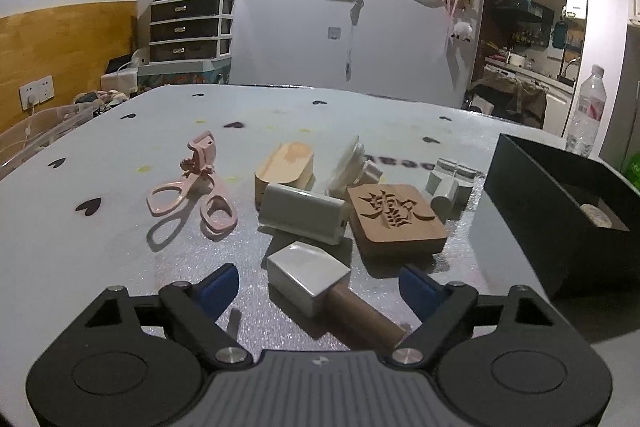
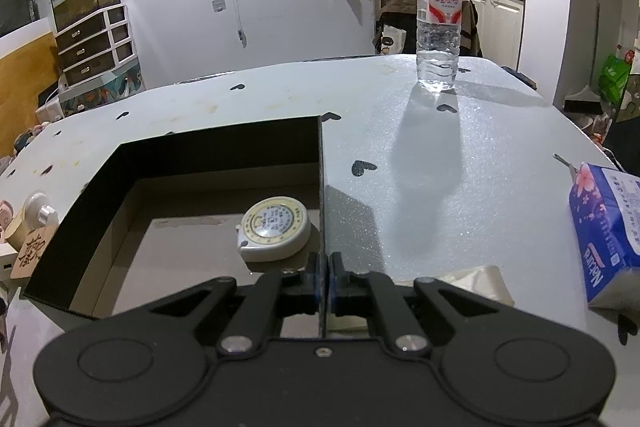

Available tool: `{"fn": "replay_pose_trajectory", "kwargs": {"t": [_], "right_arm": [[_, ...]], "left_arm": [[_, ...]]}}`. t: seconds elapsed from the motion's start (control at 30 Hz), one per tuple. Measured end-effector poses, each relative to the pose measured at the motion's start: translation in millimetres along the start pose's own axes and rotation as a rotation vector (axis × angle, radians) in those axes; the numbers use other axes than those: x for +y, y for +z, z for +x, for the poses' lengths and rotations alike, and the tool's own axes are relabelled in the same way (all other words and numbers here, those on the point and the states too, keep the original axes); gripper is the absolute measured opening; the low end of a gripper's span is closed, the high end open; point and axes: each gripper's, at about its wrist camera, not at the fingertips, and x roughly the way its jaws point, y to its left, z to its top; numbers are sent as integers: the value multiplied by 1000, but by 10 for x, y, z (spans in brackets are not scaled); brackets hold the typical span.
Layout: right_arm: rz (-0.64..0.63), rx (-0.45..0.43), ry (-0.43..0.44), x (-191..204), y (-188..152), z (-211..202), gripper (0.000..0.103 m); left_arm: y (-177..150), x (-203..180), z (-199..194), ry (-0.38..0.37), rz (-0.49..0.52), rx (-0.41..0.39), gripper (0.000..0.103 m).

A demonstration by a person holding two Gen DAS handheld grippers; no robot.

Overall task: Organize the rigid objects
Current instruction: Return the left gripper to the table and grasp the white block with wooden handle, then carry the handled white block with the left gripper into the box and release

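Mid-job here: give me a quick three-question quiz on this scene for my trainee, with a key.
1. True or false: the right gripper is shut on the wall of the black box.
2. What lies inside the box? A) pink scissors B) tape measure C) water bottle
3. Which object sits between the open fingers of the left gripper?

Key
1. True: its jaws pinch the thin right-hand wall.
2. B: only the round tape measure is seen in it; the pink scissors lie on the table and the water bottle stands beyond the box.
3. The white block with a brown handle; the blue pads do not press on it.
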Motion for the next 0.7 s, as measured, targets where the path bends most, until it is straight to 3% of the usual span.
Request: {"fn": "replay_pose_trajectory", "kwargs": {"t": [0.17,0.27,0.33,0.7], "right_arm": [[1,1,2,-5,-1,-5,6],[3,1,2,-4,0,-4,6],[4,2,1,1,2,-5,6],[2,2,2,2,4,-3,5]], "left_arm": [[18,16,142,25,-5,22,82],[31,2,141,66,-1,17,61],[23,10,110,50,-5,16,48],[-21,-3,-71,16,-24,10,48]]}}
